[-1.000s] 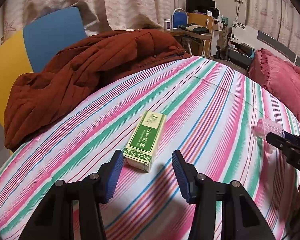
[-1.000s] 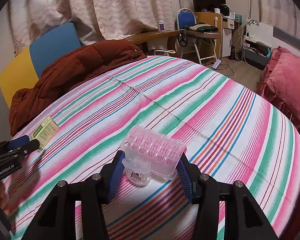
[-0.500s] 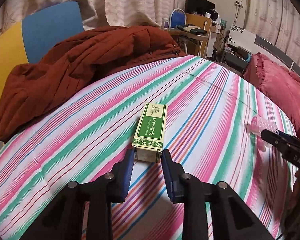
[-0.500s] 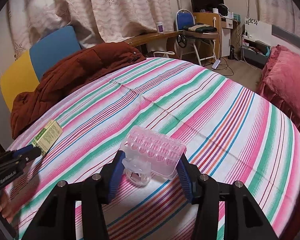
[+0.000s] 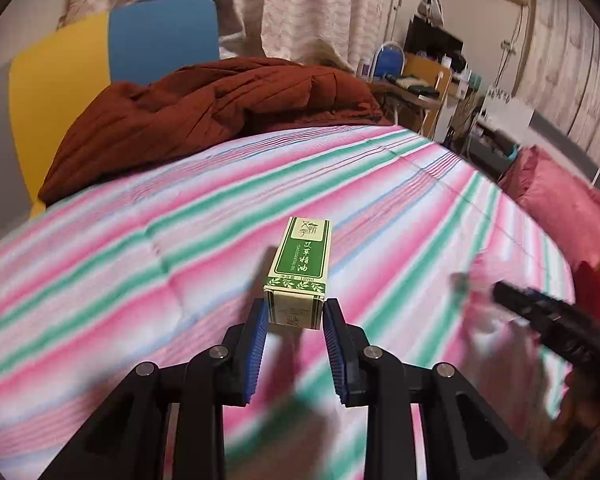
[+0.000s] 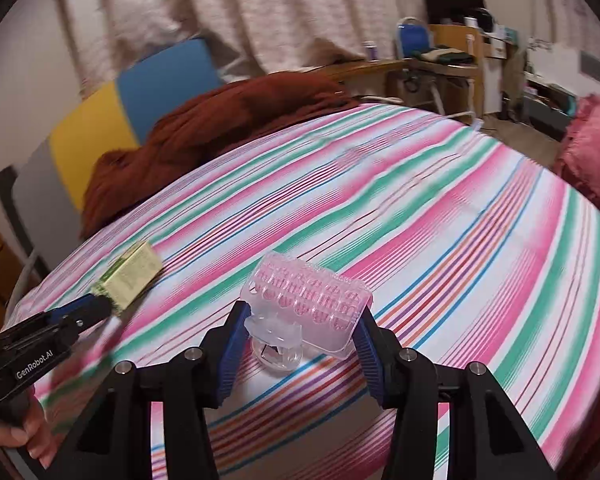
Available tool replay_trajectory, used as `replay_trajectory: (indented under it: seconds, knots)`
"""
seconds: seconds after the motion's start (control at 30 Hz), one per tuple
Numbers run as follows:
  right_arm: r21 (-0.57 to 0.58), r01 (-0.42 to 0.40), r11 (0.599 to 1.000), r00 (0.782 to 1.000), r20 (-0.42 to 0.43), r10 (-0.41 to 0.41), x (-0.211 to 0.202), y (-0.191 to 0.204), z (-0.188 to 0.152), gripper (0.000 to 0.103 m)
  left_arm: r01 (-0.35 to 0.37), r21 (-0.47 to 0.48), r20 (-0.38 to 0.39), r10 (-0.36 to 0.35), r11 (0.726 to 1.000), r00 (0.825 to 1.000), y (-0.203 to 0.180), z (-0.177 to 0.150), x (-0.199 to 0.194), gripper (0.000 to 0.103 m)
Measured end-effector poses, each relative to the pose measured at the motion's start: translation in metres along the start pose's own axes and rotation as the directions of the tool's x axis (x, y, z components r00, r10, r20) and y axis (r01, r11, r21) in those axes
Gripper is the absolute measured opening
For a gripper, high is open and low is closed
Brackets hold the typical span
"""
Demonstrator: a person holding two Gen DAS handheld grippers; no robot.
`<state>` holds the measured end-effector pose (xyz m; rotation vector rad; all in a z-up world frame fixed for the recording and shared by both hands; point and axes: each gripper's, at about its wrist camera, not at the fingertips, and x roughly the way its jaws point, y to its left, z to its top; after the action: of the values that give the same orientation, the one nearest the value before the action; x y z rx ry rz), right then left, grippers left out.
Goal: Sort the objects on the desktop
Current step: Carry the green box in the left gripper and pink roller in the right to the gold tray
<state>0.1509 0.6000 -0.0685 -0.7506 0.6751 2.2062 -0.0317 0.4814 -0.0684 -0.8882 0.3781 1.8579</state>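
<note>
Leftmost, the left gripper (image 5: 294, 316) is clenched on the near end of the green carton (image 5: 301, 266), its blue pads pressing the two narrow sides while the rest of the carton juts forward over the striped cloth (image 5: 180, 240). A shadow under the carton suggests it is off the cloth, though motion blur leaves that unsure. From the right wrist view the same carton (image 6: 130, 278) shows at the tip of the left gripper (image 6: 100, 306), angled up and away from it. The grip sits at one end only, so the long free part acts as a lever; I judge that a quick swing or a bump on the cloth could twist the carton between the pads or let it slide out.

Further right, the right gripper (image 6: 300, 328) is closed around the pink ridged plastic piece (image 6: 312, 300), which spans the gap from pad to pad, a clear clip-like part (image 6: 274, 334) hanging beneath it. Its surface looks hard and smooth, so a slip or a tilt under squeeze seems possible, and too firm a squeeze might flex it.

Both grippers work near each other; a crossing path could knock one load against the other. No tray or bin for sorting shows in either view, so where each thing belongs cannot be told. The rust-coloured jacket (image 5: 204, 112) lies at the far left edge, well clear.
</note>
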Motion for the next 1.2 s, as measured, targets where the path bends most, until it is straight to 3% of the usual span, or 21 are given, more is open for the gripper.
replay_trajectory:
  seconds: [0.5,0.63,1.0,1.1,1.17,1.2]
  knots:
    - [-0.179,-0.196,0.964,0.980,-0.003,0.199,-0.052,0.116,-0.073,0.052,-0.033,-0.165,0.075,0.046,0.986,0.996,0.062,-0.115,-0.110,0.028]
    - [-0.204,-0.237,0.950,0.971,-0.013,0.239,-0.060,0.136,-0.084,0.052,-0.045,-0.158,0.087,0.060,0.986,0.994,0.064,-0.128,-0.120,0.028]
    - [-0.202,-0.291,0.935,0.957,-0.062,0.284,-0.055,0.152,-0.107,0.052,-0.081,-0.135,0.122,0.097,0.988,0.988,0.067,-0.160,-0.145,0.029]
    - [-0.201,-0.294,0.935,0.956,-0.065,0.286,-0.053,0.152,-0.108,0.052,-0.091,-0.129,0.124,0.107,0.987,0.987,0.066,-0.164,-0.147,0.032]
    - [-0.197,-0.295,0.935,0.956,-0.066,0.287,-0.052,0.150,-0.109,0.052,-0.099,-0.123,0.122,0.114,0.988,0.986,0.064,-0.164,-0.146,0.043]
    - [-0.195,-0.295,0.936,0.956,-0.066,0.287,-0.051,0.150,-0.109,0.052,-0.100,-0.120,0.121,0.114,0.988,0.986,0.062,-0.164,-0.146,0.044]
